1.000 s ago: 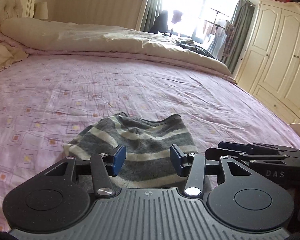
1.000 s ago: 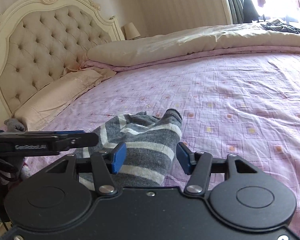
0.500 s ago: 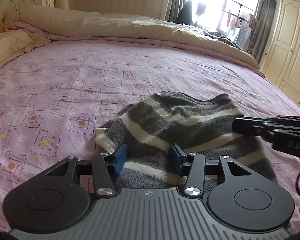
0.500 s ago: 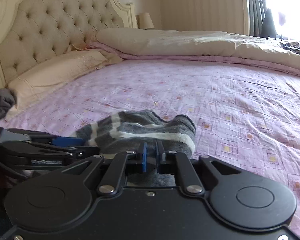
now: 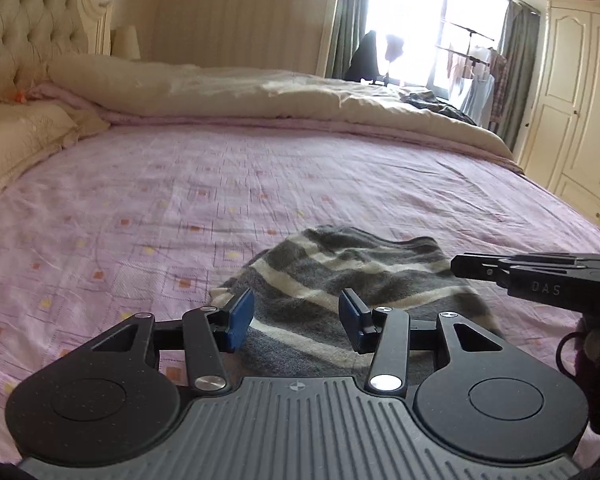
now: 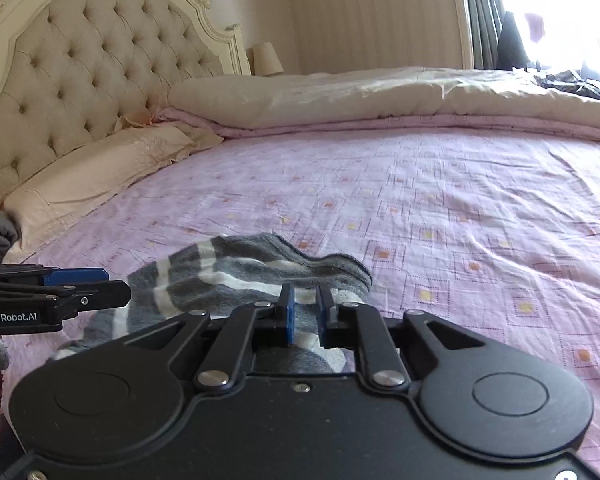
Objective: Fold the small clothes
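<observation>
Your right claw [image 6: 305, 316] pointed slightly downward, jaws narrow and just eased wider, gripping the grey striped garment's [image 6: 236, 276] near edge. Your left claw [image 5: 296, 320] hovered wide over it. It lay on the pink bed [image 5: 180, 200], headboard [image 6: 100, 72] behind.

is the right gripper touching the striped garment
Touching. In the right wrist view the right gripper has just been opening slightly, yet the near edge of the striped garment sits between its nearly closed pads.
</observation>
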Tool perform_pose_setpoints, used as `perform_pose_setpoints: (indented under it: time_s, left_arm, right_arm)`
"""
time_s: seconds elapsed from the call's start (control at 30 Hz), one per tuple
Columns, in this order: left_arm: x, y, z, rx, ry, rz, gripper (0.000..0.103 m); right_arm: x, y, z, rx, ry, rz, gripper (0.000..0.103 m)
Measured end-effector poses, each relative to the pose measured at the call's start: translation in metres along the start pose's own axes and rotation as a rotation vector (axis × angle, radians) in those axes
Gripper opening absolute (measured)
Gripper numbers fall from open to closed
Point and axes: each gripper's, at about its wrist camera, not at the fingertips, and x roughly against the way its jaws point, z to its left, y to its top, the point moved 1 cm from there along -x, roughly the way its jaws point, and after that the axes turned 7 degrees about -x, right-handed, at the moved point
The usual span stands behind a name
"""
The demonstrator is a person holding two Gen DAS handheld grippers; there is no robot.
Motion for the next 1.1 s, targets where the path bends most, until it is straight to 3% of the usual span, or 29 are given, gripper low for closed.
perform_pose_setpoints:
  time_s: [0.13,0.23,0.3,0.37,0.5,0.53,0.57,0.6,0.63,0.67,0.7,0.73,0.77,0.93,1.03,1.1]
  left_arm:
    - [0.024,-0.011,-0.019,-0.066,-0.004,-0.02,0.046]
    - [0.017,-0.029,-0.027,-0.128,0.042,0.047,0.046]
    - [0.001,-0.046,-0.015,-0.066,0.03,0.119,0.053]
    - [-0.002,-0.055,0.0,0.05,0.023,0.109,0.069]
    - [0.0,-0.046,-0.002,0.036,0.048,0.122,0.069]
    - [0.003,-0.043,-0.004,0.033,0.053,0.119,0.069]
    - [0.007,-0.041,-0.005,0.036,0.054,0.119,0.07]
    - [0.01,-0.04,-0.005,0.043,0.051,0.124,0.076]
    - [0.015,-0.038,-0.007,0.051,0.048,0.128,0.08]
    - [0.019,-0.037,-0.007,0.06,0.049,0.124,0.09]
    - [0.025,-0.037,-0.008,0.069,0.054,0.115,0.1]
    - [0.031,-0.036,-0.009,0.076,0.064,0.104,0.103]
    - [0.038,-0.035,-0.011,0.08,0.079,0.095,0.103]
    - [0.06,-0.027,-0.024,0.078,0.15,0.067,0.103]
    - [0.063,-0.021,-0.034,0.05,0.176,0.109,0.103]
    - [0.065,-0.021,-0.039,0.051,0.148,0.133,0.103]
  right_arm:
    - [0.027,-0.011,0.021,0.026,0.023,-0.028,0.022]
    - [0.026,-0.03,0.032,0.073,-0.005,0.019,0.022]
    - [0.016,-0.046,0.031,0.087,-0.04,0.06,0.022]
    - [0.015,-0.055,0.029,0.086,-0.039,0.021,0.022]
    - [0.016,-0.047,0.038,0.115,-0.069,0.034,0.023]
    - [0.019,-0.045,0.037,0.104,-0.067,0.032,0.027]
    - [0.023,-0.044,0.036,0.088,-0.06,0.028,0.046]
    - [0.028,-0.042,0.034,0.069,-0.059,0.022,0.057]
    - [0.035,-0.043,0.032,0.047,-0.062,0.013,0.078]
    - [0.041,-0.041,0.031,0.03,-0.06,0.006,0.086]
    - [0.049,-0.041,0.031,0.01,-0.055,-0.007,0.087]
    - [0.057,-0.041,0.03,-0.008,-0.052,-0.017,0.09]
    - [0.063,-0.04,0.03,-0.023,-0.054,-0.019,0.103]
    - [0.084,-0.041,0.029,-0.098,-0.07,-0.005,0.103]
    - [0.093,-0.045,0.028,-0.129,-0.115,0.011,0.103]
    - [0.097,-0.046,0.026,-0.149,-0.136,0.031,0.103]
